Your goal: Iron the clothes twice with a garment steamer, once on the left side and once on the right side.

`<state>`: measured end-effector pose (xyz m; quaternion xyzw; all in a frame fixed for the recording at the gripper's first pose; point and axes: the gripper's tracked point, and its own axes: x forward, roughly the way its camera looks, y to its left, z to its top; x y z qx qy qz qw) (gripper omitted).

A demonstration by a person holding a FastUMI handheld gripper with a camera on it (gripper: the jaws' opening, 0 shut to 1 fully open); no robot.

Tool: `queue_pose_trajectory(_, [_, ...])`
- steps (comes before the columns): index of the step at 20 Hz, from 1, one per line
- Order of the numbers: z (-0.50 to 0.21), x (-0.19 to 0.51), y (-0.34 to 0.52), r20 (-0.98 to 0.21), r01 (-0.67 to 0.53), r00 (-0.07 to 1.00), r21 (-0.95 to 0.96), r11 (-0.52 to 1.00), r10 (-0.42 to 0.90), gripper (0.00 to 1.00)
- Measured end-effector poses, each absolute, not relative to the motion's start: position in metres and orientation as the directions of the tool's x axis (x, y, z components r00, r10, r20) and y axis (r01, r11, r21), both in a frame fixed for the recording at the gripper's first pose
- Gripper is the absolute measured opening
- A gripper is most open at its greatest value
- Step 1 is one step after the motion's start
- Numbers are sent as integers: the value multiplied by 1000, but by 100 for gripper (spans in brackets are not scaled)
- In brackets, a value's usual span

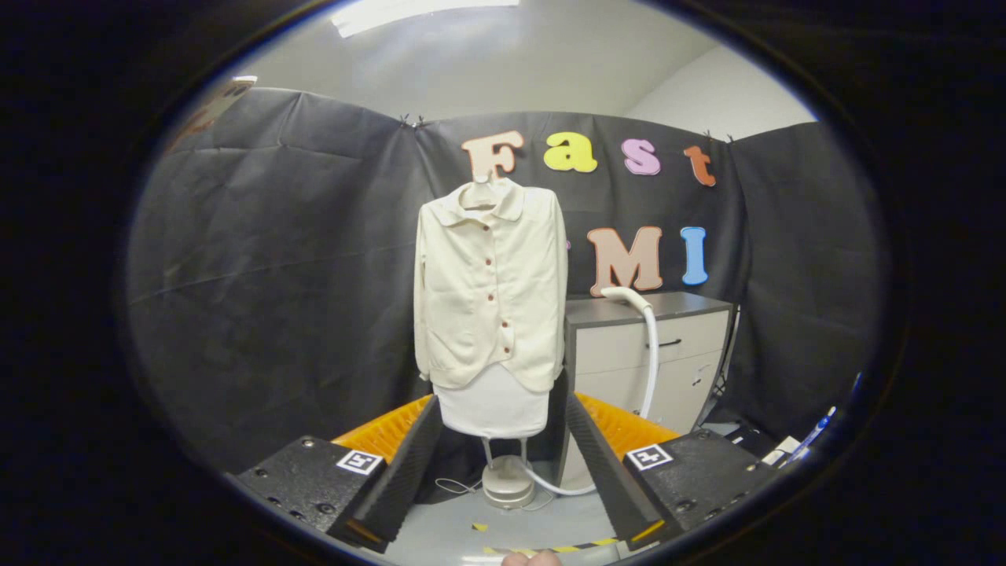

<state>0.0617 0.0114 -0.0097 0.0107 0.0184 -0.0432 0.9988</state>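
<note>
Cream shirt (490, 291) hangs unsteamed; tongs (503, 464) spread, empty. Approach step: next, grasp the steamer (629, 299) on the cabinet (668, 346).

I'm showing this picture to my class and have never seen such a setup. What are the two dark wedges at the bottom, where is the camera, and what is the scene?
The camera rides on a hand-held gripper and looks forward along its two fingers, the dark wedges. They stand open and hold nothing. Beyond them a cream shirt with dark buttons hangs on a stand whose round base sits on the floor. A white steamer hose runs from near that base up onto a grey cabinet beside the shirt. The steamer has not been picked up yet.
</note>
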Motion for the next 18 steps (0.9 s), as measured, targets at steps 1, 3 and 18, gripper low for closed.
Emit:
queue_pose_trajectory(1, [-9,67,10,-39,89,995,21,996,-88,97])
queue_pose_trajectory(3, [-8,81,1,-40,91,995,11,996,-90,97])
queue_pose_trajectory(18, [-3,257,-159,-56,51,997,3,999,-51,97])
